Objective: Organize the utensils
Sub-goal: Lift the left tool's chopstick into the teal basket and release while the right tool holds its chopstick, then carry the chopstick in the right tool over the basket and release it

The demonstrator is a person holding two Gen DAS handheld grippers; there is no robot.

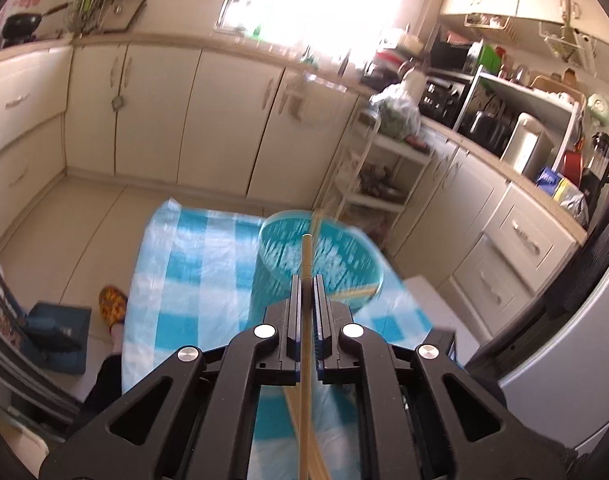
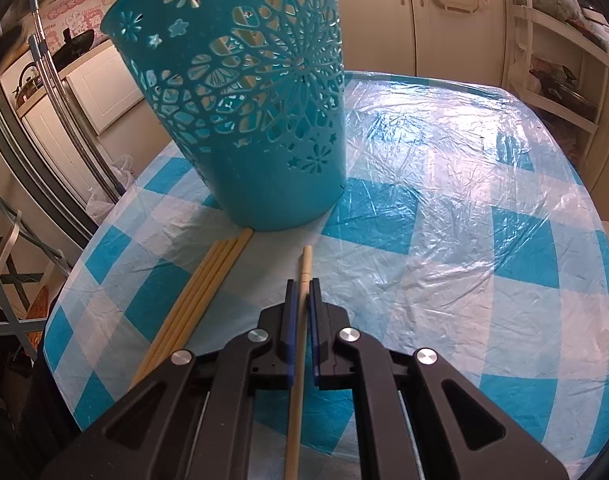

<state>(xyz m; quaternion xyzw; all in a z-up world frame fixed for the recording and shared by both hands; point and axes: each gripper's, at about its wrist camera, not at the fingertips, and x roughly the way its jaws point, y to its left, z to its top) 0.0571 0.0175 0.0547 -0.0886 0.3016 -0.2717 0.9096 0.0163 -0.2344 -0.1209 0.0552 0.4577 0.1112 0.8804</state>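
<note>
My left gripper (image 1: 306, 280) is shut on a pale wooden chopstick (image 1: 305, 256) and holds it high above the table, its tip over the open top of the teal cut-out basket (image 1: 288, 256). Another chopstick (image 1: 352, 293) lies inside the basket. My right gripper (image 2: 303, 286) is shut on a second chopstick (image 2: 305, 264) low over the table, just in front of the basket (image 2: 256, 120). Three more chopsticks (image 2: 202, 296) lie side by side on the cloth to its left.
The table carries a blue and white checked plastic cloth (image 2: 444, 216). Kitchen cabinets (image 1: 224, 120) line the far walls. A white shelf trolley (image 1: 378, 168) stands beyond the table. A fridge (image 2: 52, 128) stands to the left. A person's slippered foot (image 1: 112, 306) shows on the floor.
</note>
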